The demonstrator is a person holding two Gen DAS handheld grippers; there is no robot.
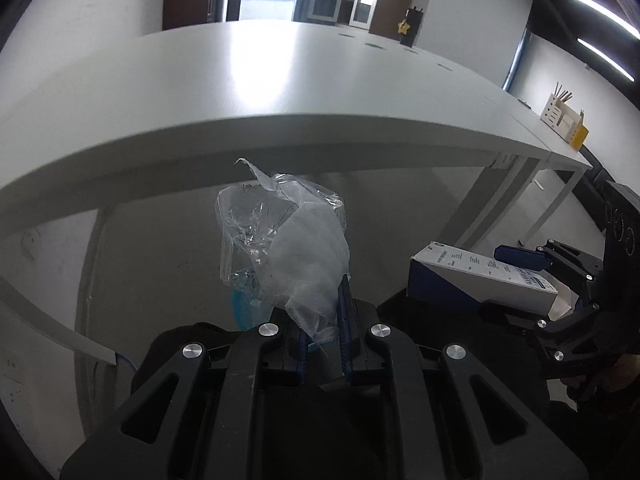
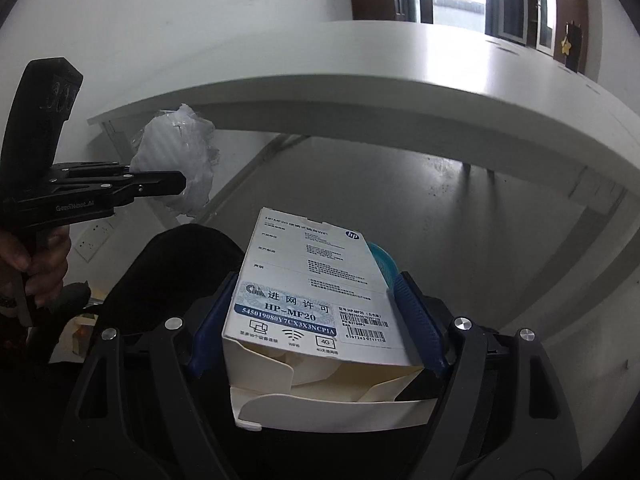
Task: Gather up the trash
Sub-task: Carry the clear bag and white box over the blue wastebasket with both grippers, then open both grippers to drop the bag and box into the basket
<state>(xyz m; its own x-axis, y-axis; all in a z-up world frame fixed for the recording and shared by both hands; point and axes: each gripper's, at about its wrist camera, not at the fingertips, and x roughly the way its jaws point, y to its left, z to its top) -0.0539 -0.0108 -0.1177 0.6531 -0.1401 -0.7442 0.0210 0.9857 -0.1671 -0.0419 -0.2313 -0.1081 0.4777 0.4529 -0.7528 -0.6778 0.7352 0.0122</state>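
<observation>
Both wrist cams look fwd-down along own gripper fingers, close range. Shared: white worktop (image 1: 248, 80) edge, floor beneath, each other's gripper.

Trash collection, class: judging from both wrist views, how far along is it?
Done: both pieces are picked up, and the white desk looks bare nearby. In hand: the left claw pinches a crumpled plastic wrapper; the right claw grips an opened cardboard box. Left: dropping both into a bin, which isn't clearly visible.

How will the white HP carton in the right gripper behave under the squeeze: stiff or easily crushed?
The carton probably crushes easily: its end flaps hang open and it looks empty. Likely light. The right gripper clamps its printed sides, so it may slip.
</observation>
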